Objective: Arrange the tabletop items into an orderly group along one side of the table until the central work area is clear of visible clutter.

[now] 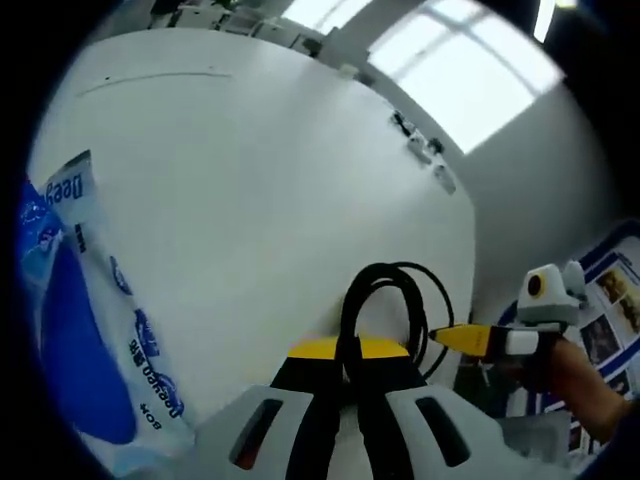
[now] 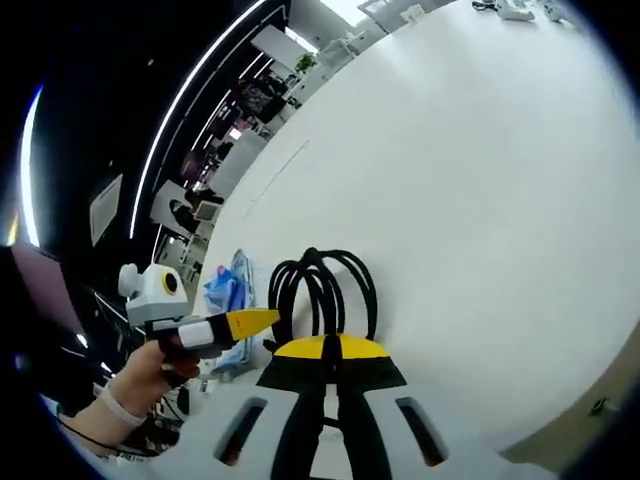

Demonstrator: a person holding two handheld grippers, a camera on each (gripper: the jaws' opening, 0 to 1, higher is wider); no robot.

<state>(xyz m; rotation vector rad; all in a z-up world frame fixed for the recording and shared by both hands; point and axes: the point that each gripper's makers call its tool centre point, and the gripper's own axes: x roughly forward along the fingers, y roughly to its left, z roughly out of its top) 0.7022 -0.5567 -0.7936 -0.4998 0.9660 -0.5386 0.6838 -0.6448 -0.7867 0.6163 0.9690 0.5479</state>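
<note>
We see our left gripper point(image 1: 350, 372) with jaws closed on a looped black cable point(image 1: 385, 300), our right gripper point(image 2: 325, 372) likewise clamping it beyond its jaws, a blue-and-white plastic packet point(image 1: 85, 330) left of the left jaws, on the white table point(image 1: 250, 170).

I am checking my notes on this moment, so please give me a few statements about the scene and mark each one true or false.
1. The left gripper is shut on a coiled black cable. True.
2. The right gripper is open and holds nothing. False: it is shut on the same kind of black cable loops.
3. A blue and white plastic pack lies on the white table. True.
4. The table is dark wood. False: it is white.
5. In the right gripper view, a hand holds the other gripper, whose tip is yellow. True.
</note>
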